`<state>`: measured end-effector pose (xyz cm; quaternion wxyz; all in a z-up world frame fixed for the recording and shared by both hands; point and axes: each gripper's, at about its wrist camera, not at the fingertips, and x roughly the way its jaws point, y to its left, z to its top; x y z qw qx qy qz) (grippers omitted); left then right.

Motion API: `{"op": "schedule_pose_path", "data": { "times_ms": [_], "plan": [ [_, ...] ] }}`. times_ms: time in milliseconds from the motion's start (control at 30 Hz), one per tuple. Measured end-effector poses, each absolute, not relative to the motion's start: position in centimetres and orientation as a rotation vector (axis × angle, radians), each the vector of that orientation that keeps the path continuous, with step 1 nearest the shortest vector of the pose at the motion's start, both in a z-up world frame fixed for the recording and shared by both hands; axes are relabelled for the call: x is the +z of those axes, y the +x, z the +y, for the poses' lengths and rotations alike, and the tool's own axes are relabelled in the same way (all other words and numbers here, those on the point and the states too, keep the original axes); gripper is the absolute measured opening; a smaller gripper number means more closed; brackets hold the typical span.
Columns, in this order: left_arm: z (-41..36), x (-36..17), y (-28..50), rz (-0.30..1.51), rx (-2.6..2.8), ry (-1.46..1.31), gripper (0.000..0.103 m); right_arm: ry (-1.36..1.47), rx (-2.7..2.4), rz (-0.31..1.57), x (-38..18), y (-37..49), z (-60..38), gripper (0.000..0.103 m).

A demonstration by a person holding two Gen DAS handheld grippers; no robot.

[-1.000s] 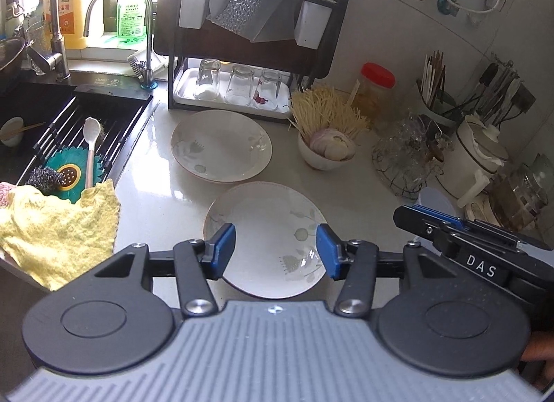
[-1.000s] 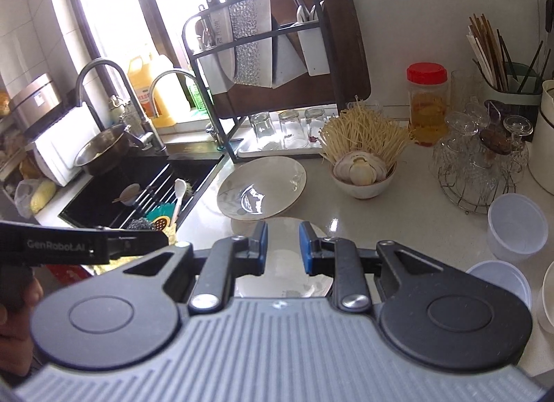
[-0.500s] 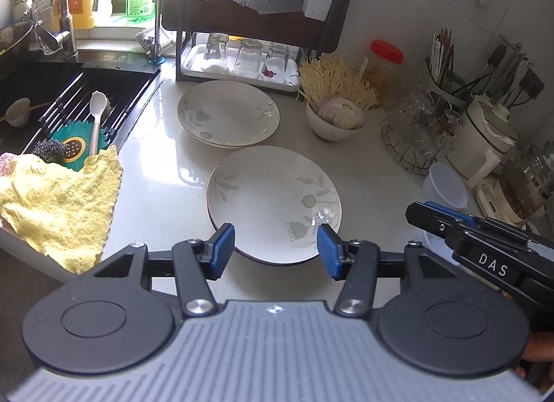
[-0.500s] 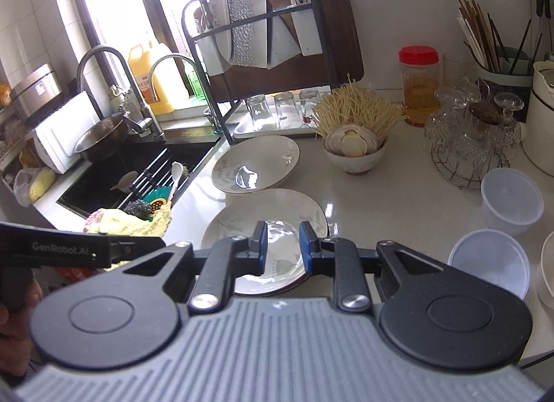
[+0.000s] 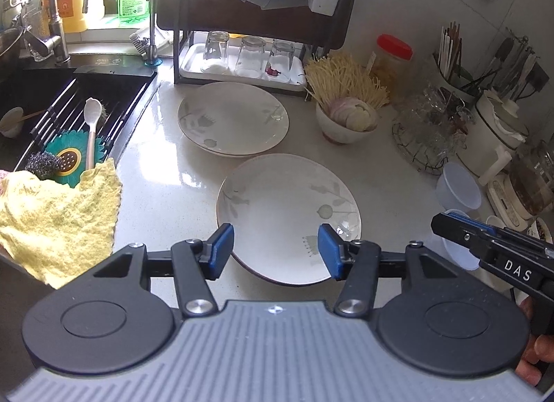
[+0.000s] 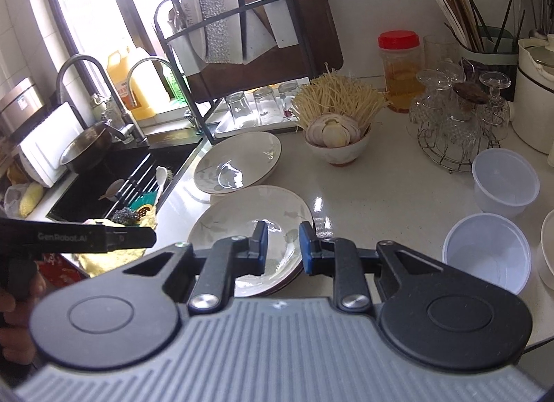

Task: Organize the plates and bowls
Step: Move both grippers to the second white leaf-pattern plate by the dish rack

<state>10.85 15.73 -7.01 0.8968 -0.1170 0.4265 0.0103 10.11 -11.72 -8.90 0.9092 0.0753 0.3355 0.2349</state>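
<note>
Two white plates with a faint leaf print lie on the pale counter: a near plate point(image 5: 289, 215) point(image 6: 242, 225) and a far plate point(image 5: 233, 121) point(image 6: 239, 163) by the dish rack. My left gripper point(image 5: 275, 246) hangs open over the near plate's front rim, its blue pads wide apart and touching nothing. My right gripper point(image 6: 282, 242) hovers over the same plate's right side with a narrow gap between its pads and nothing in it. Each gripper shows side-on in the other's view: right gripper point(image 5: 446, 225), left gripper point(image 6: 149, 237). A white bowl point(image 5: 346, 124) point(image 6: 341, 149) holds onion slices and enoki mushrooms.
Clear plastic tubs point(image 6: 505, 183) point(image 6: 488, 253) stand to the right. A wire holder of glasses point(image 5: 429, 131) stands behind them. The black sink point(image 5: 79, 97) with a yellow cloth point(image 5: 59, 225) is on the left. The dish rack point(image 5: 242, 66) with upturned glasses stands at the back.
Both grippers have come down toward the near plate, which now fills more of each view. Neither gripper's jaw gap has visibly changed.
</note>
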Motion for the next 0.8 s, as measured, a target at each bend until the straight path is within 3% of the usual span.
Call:
{"op": "schedule_pose_path", "data": {
  "times_ms": [467,500,567,800],
  "plan": [
    [22.3,-10.1,18.5,0.933,-0.045,-0.286,0.06,0.237,0.424,0.756,-10.2,15.2,-7.2,0.025],
    [22.7,-10.3,19.0,0.934,-0.049,-0.292,0.06,0.237,0.416,0.769,-10.4,15.7,-6.9,0.043],
    [23.7,-10.9,20.2,0.939,-0.054,-0.301,0.06,0.255,0.411,0.775,-10.8,16.2,-6.3,0.067],
    [27.4,-12.7,24.0,0.979,-0.086,-0.323,0.061,0.305,0.389,0.838,-12.3,19.6,-3.2,0.068]
  ]
}}
